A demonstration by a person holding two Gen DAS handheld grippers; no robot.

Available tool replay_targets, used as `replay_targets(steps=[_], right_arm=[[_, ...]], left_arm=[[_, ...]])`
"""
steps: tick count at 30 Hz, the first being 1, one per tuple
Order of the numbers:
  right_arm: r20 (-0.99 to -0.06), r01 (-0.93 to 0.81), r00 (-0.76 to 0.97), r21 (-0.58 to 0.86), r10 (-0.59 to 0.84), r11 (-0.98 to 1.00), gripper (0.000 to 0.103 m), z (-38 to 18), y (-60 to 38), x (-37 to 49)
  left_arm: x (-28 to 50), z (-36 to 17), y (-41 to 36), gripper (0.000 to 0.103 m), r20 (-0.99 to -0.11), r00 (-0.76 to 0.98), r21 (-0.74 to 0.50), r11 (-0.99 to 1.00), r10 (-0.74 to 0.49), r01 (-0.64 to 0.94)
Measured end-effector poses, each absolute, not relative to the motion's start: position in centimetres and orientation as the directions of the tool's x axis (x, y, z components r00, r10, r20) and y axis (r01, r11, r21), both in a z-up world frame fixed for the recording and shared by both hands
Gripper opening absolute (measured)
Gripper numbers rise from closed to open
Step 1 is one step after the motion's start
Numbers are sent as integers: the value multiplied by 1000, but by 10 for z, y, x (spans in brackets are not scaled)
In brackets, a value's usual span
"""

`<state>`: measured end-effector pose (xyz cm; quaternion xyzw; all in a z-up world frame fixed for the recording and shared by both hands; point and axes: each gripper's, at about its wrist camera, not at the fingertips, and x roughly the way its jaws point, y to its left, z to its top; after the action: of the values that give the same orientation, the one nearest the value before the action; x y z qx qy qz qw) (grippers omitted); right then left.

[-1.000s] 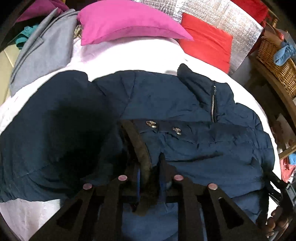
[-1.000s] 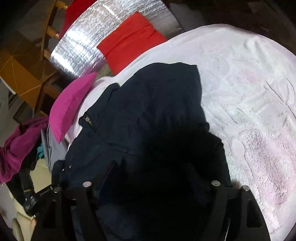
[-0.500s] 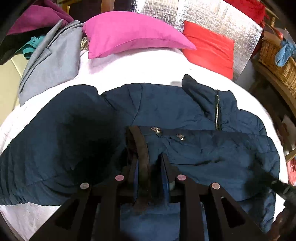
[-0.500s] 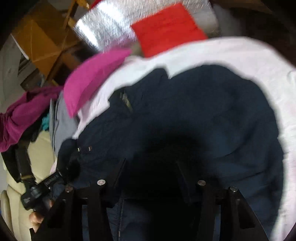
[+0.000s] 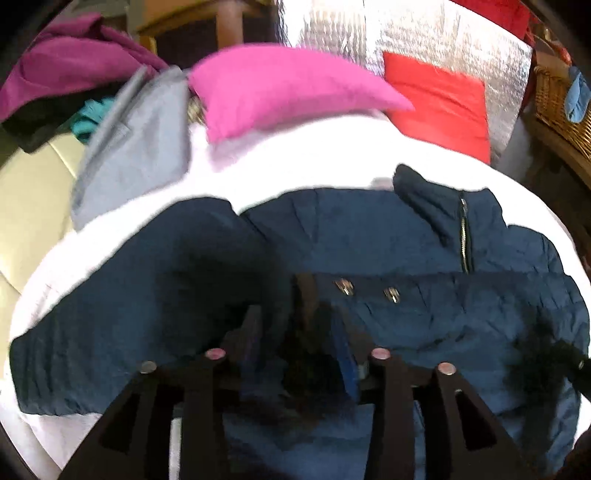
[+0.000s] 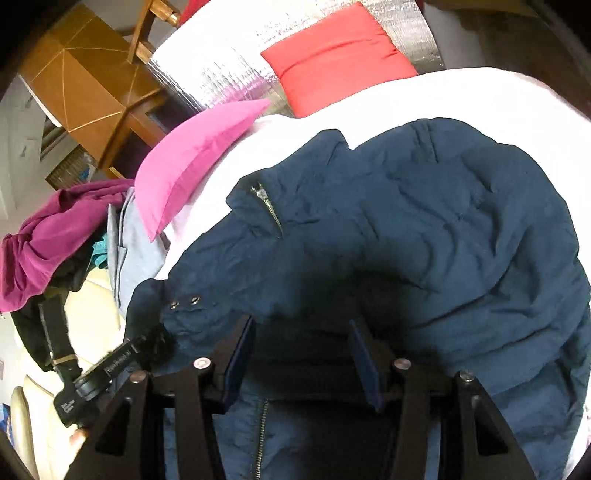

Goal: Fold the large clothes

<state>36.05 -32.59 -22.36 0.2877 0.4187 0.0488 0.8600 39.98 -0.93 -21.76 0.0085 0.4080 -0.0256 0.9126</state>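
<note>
A navy puffer jacket (image 5: 369, 236) lies spread on the white bed cover (image 5: 295, 158), with its zipped collar to the far right and two snaps near the middle. My left gripper (image 5: 295, 321) is at the jacket's near edge. Its jaws are opening, and the dark fur-trimmed edge (image 5: 306, 332) lies loosely between them. In the right wrist view the jacket (image 6: 443, 206) fills the frame. My right gripper (image 6: 301, 332) is shut on a thick fold of it, which fills the gap between the blue pads (image 6: 240, 362). The left gripper's body (image 6: 92, 384) shows at lower left, in a person's hand.
A pink pillow (image 5: 288, 88) and a red pillow (image 5: 439, 103) lie at the head of the bed, against a silver foil mat (image 5: 369, 29). A grey garment (image 5: 136, 147) and magenta clothes (image 5: 74, 62) are piled at the left. A wicker basket (image 5: 561, 107) stands at the right.
The left jaws have spread apart from their tight hold on the fur trim, and the view has tilted up. The right gripper slid across the jacket and its jaws narrowed onto the fabric.
</note>
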Motion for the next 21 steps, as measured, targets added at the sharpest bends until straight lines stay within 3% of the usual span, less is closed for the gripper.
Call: replay_targets(steps=[3,9,13,17,21], right_arm=[[-720,186,602,546,345,817,58,-244,-326,365],[-689,196,624,595,370,779,63,-241,-338,357],[-654,203,674,610,343,766,63,-232,-348,348],[-711,258,629,574,315,777,62,-247,-352,352],[-704,248,630,583,329,774,62,-254,-353,354]], left_arm=[[400,-214,-9,46,-733,678,-21,998,-56,60],[396,-207,-15,46,-694,716,-20,996,-73,82],[400,-219,-32,47,-736,668,-14,990,-107,143],[408,-238,-42,48,-810,578,-3,986,-99,165],[413,-245,-45,48,-831,549,1,987,-88,160]])
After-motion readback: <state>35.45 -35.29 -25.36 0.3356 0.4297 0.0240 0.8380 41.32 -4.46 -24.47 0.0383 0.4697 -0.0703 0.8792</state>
